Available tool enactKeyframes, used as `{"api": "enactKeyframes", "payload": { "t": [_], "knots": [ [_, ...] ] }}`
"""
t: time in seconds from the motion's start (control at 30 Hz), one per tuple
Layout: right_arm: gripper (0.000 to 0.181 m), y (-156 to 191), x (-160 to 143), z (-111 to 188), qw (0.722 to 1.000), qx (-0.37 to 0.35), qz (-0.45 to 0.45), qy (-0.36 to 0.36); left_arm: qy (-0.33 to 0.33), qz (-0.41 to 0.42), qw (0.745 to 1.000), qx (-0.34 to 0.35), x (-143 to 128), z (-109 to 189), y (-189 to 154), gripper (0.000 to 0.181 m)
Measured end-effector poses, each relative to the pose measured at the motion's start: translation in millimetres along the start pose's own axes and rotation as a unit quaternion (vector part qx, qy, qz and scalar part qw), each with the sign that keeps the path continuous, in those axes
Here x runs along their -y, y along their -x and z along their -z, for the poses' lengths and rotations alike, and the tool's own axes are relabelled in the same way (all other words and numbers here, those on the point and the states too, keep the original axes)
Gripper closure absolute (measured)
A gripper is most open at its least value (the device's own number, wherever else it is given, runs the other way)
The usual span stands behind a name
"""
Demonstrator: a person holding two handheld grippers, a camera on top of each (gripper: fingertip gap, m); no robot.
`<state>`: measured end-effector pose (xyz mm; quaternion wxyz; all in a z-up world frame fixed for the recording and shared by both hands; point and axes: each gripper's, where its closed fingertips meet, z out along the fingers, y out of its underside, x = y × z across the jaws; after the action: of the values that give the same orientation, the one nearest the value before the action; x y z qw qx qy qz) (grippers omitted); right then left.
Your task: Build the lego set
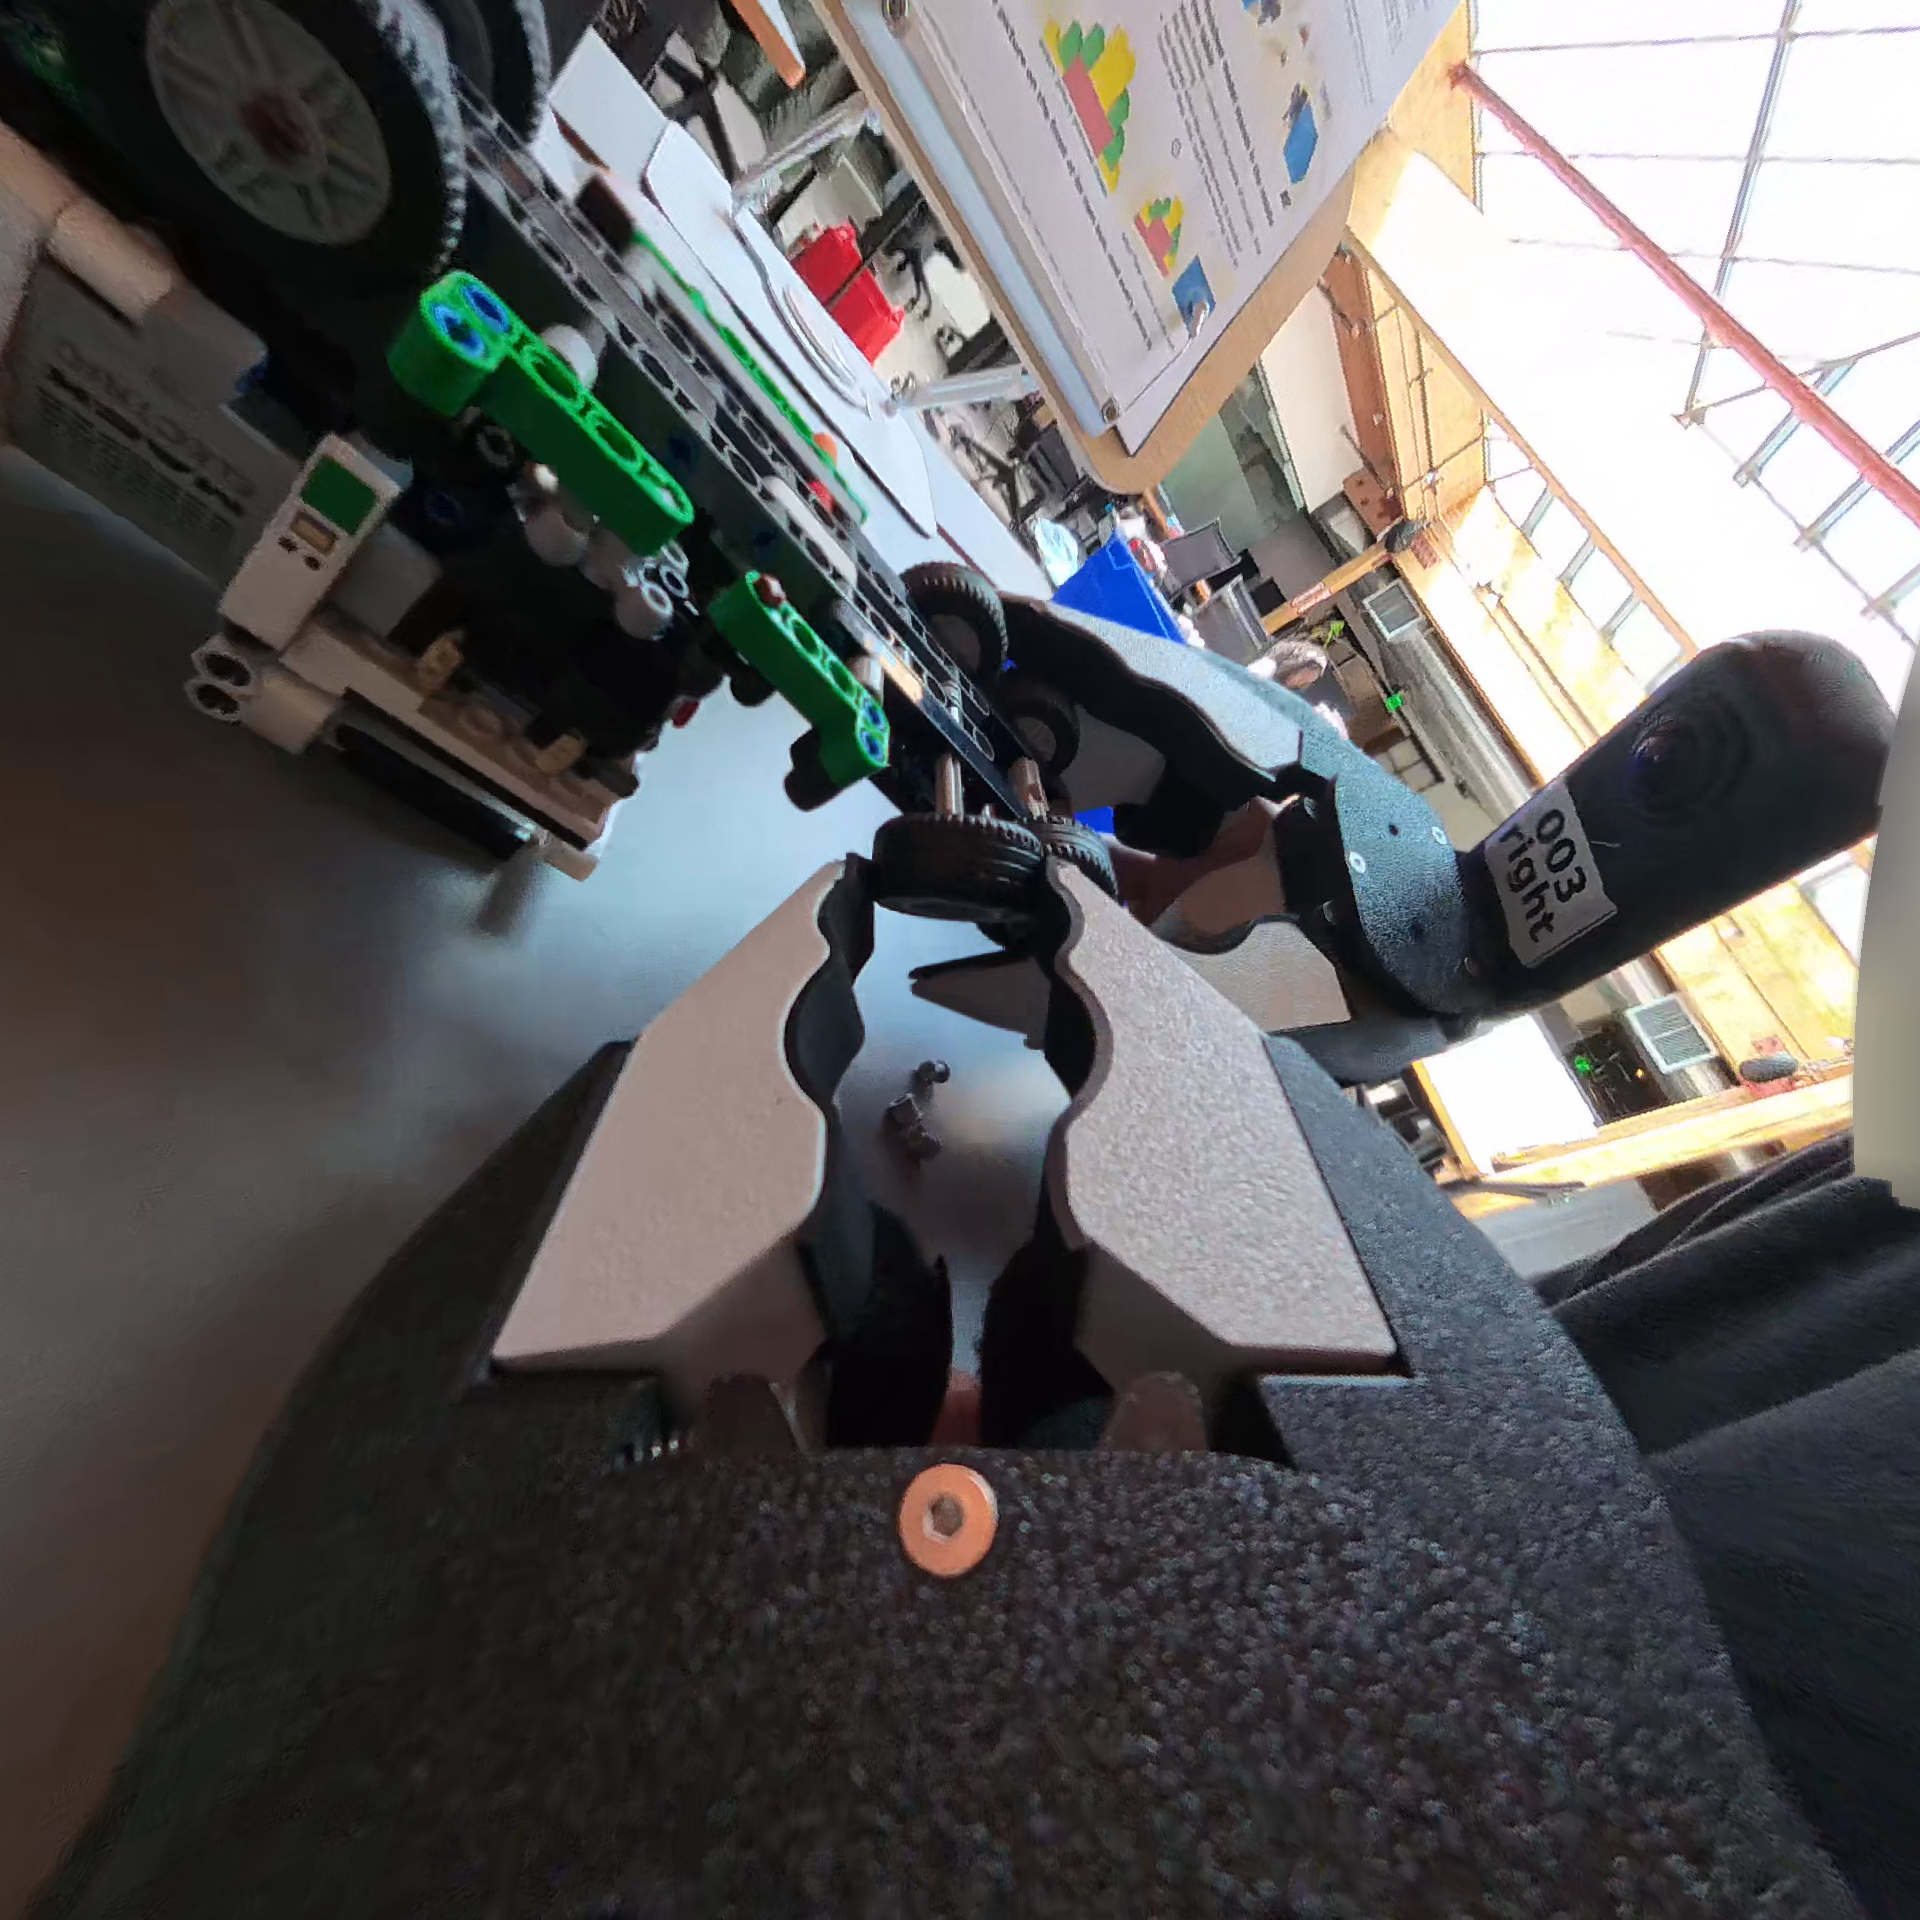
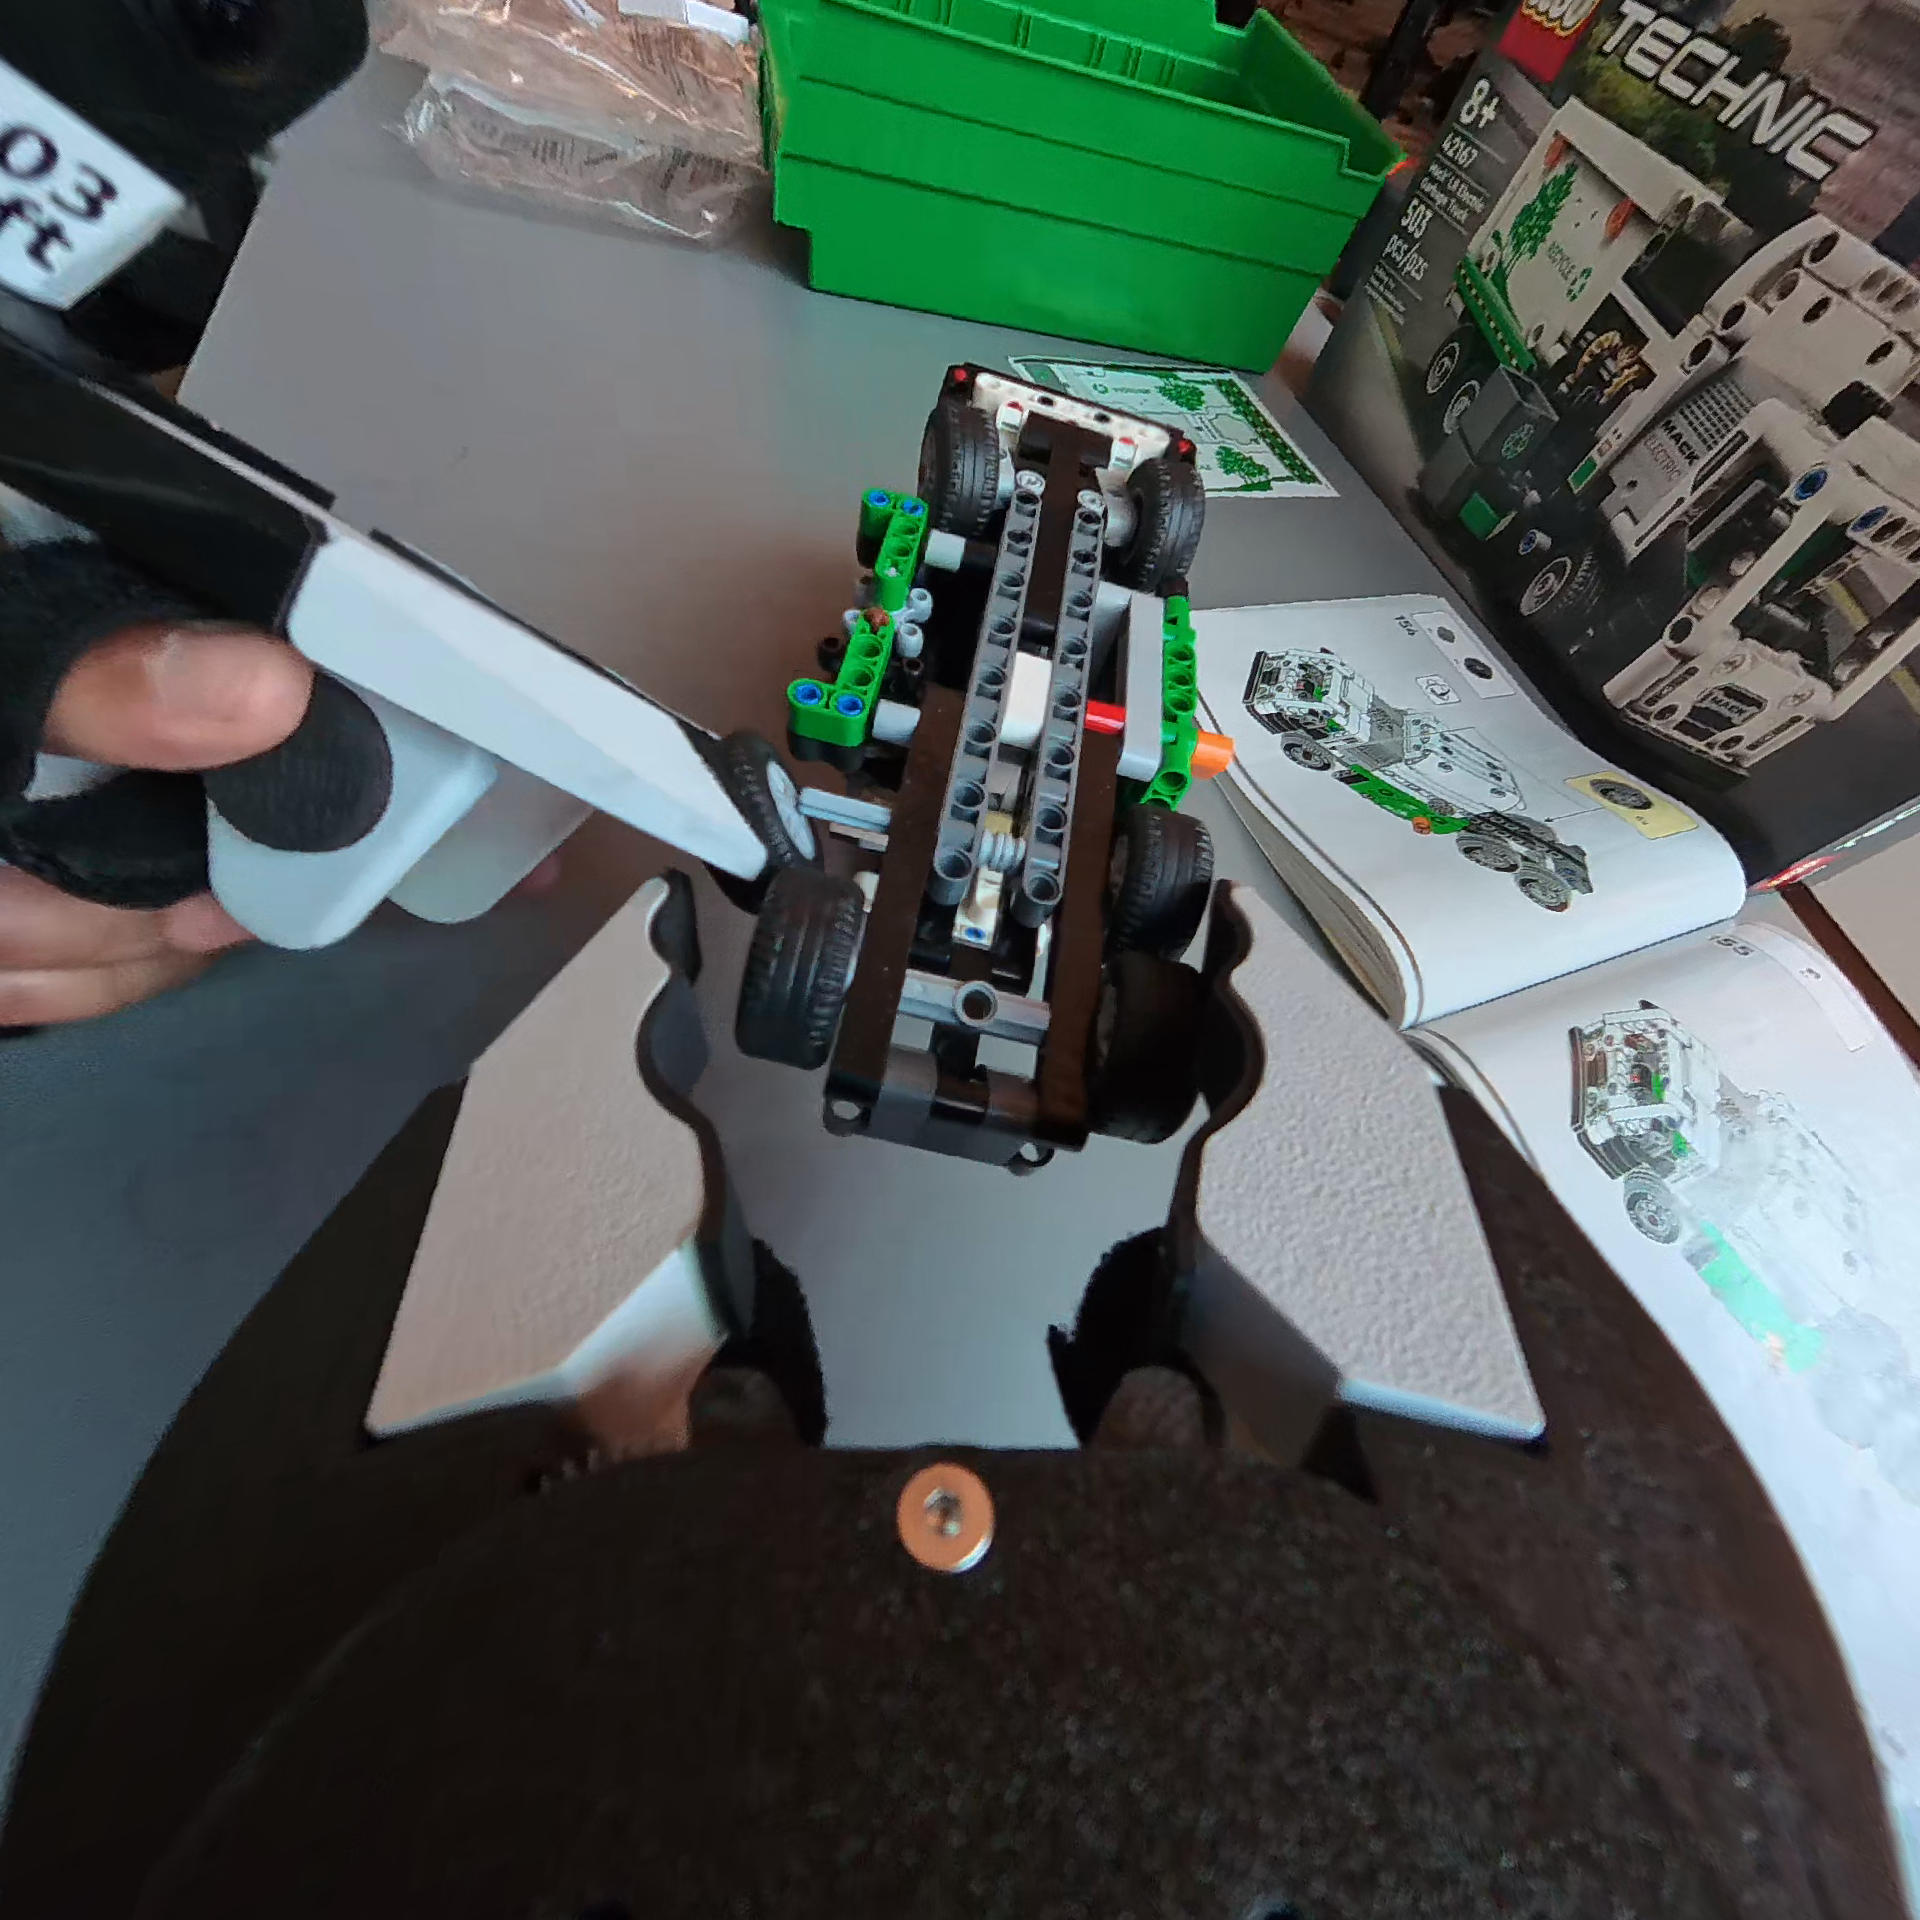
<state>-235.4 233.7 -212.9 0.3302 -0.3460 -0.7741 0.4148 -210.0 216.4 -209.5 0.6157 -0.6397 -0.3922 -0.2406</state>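
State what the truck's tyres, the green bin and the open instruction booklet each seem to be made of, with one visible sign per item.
Tyres: probably rubber, matt black with moulded tread. Green bin: likely rigid plastic, smooth with a slight sheen and stepped moulded walls. Instruction booklet: paper, thin curling printed pages.

Upturned truck chassis (image 2: 1013,769); loose wheel (image 1: 961,864) at its axle.

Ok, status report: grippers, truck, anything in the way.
Left gripper shut on small black wheel, at the grey axle. Right gripper open, astride the upside-down black-and-green truck chassis. Nothing blocking.
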Motion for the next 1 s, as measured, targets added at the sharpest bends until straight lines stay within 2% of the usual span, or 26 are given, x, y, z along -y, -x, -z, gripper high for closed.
{"api": "enactKeyframes", "payload": {
  "t": [0.2, 0.33, 0.63, 0.73, 0.9, 1.0],
  "knots": [
    [0.078, -0.5, -0.5, -3.2, 1.0, -0.008, 0.017, 0.02, 0.066, -0.015, 0.997, 0.03, -0.2, 0.2, 1.5, 0.151],
    [0.075, -0.1, 2.4, -3.8, 0.999, 0.0, 0.024, 0.029, 0.11, 0.007, 0.994, 0.025, -1.7, 0.0, -1.1, 0.151],
    [0.075, 2.1, 0.2, -4.4, 0.994, 0.044, -0.056, 0.082, 0.191, 0.079, 0.978, -0.013, -4.2, 1.3, -2.0, 0.151],
    [0.075, 0.5, -2.1, -7.0, 0.992, 0.05, -0.06, 0.098, 0.207, 0.095, 0.973, -0.026, -5.4, 0.1, -3.0, 0.151],
    [0.068, -1.4, -3.8, -12.4, 0.992, 0.05, -0.012, 0.112, 0.211, 0.125, 0.968, -0.046, -1.5, 2.1, -7.9, 0.151],
    [0.072, -0.9, -3.9, -14.7, 0.992, 0.055, 0.001, 0.111, 0.204, 0.14, 0.968, -0.049, 1.5, 3.2, -7.6, 0.151]
  ]
}}
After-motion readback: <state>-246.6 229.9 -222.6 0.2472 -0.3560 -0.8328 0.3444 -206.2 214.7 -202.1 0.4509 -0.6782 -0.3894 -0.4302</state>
